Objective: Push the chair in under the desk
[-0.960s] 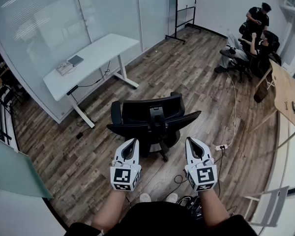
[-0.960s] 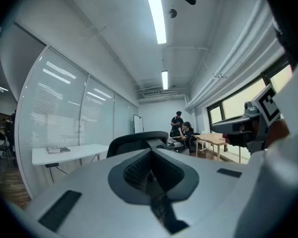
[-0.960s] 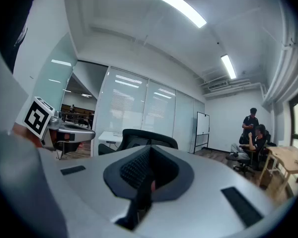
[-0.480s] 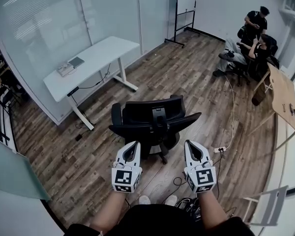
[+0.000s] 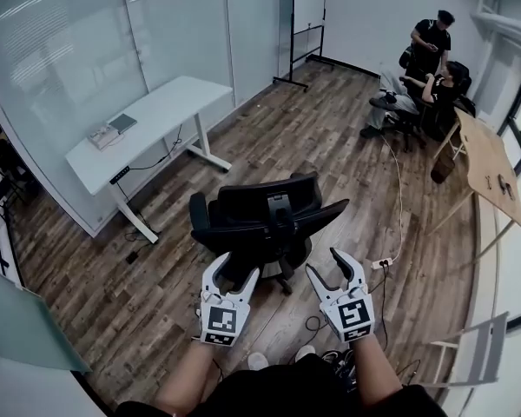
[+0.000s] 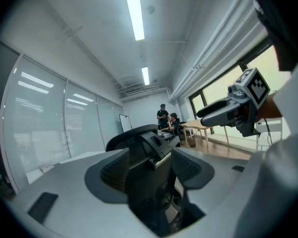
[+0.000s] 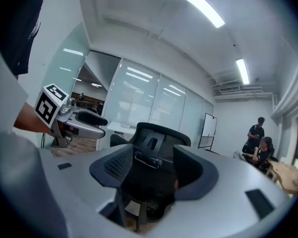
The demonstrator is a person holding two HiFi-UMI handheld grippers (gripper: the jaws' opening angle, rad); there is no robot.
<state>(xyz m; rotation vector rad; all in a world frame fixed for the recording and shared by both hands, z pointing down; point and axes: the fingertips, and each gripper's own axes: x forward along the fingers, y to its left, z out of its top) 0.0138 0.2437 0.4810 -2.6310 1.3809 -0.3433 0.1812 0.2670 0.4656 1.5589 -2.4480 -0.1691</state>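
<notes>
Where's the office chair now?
In the head view, the black office chair stands mid-floor, centre frame, right of the white desk and not under it.

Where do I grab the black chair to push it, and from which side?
Take the chair by the top edge of its backrest, from behind: it faces you, with the desk beyond. The left gripper and right gripper are opening, nothing between their pads.

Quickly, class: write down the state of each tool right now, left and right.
Left tool: jaws opening, nothing gripped; the chair is just ahead.
Right tool: jaws opening, nothing gripped.
</notes>
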